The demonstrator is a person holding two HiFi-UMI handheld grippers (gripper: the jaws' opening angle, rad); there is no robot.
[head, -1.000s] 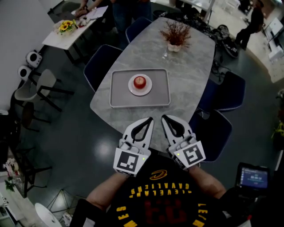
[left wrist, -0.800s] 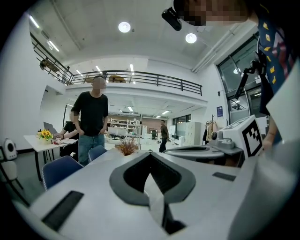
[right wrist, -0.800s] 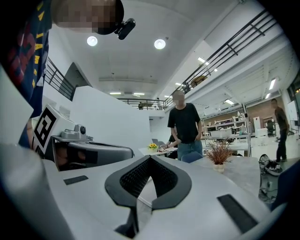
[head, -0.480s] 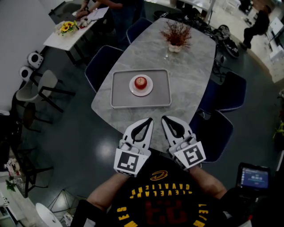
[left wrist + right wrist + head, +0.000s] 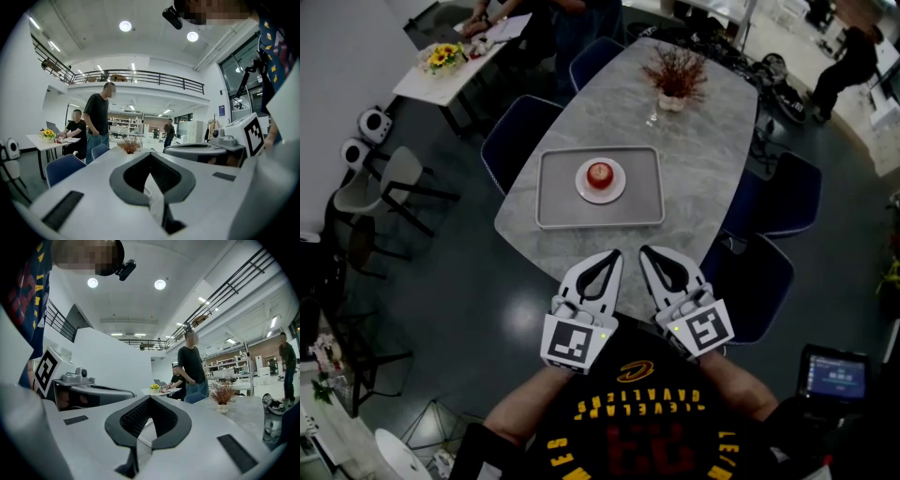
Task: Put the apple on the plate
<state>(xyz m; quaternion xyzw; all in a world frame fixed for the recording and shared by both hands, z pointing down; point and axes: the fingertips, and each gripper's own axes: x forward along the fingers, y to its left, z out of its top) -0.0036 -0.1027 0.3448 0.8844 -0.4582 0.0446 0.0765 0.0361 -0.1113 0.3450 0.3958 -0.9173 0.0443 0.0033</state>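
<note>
Head view, apple (image 5: 600, 173): red, sitting in the middle of a white plate (image 5: 619, 187).
Head view, plate: lies on a grey tray (image 5: 553, 202), in its upper half.
Head view, tray: rests on a marbled grey table (image 5: 698, 187), with a small vase of dried twigs (image 5: 675, 73) at the table's far end.
Head view, left gripper (image 5: 616, 254): held over the table's near edge, well apart from the tray, jaws together and empty.
Head view, right gripper (image 5: 646, 251): just beside the left one, tips also near the table edge, jaws together and empty.
Left gripper view, left gripper (image 5: 150, 156): jaws closed tip to tip, nothing between them.
Left gripper view, surroundings: right gripper (image 5: 201, 151) alongside; dried twigs (image 5: 130, 146) far ahead; a standing person (image 5: 98, 119) beyond blue chairs.
Right gripper view, right gripper (image 5: 150, 399): jaws meet, holding nothing.
Right gripper view, surroundings: left gripper (image 5: 93, 393) alongside; dried twigs (image 5: 221, 394) to the right on the table.
</note>
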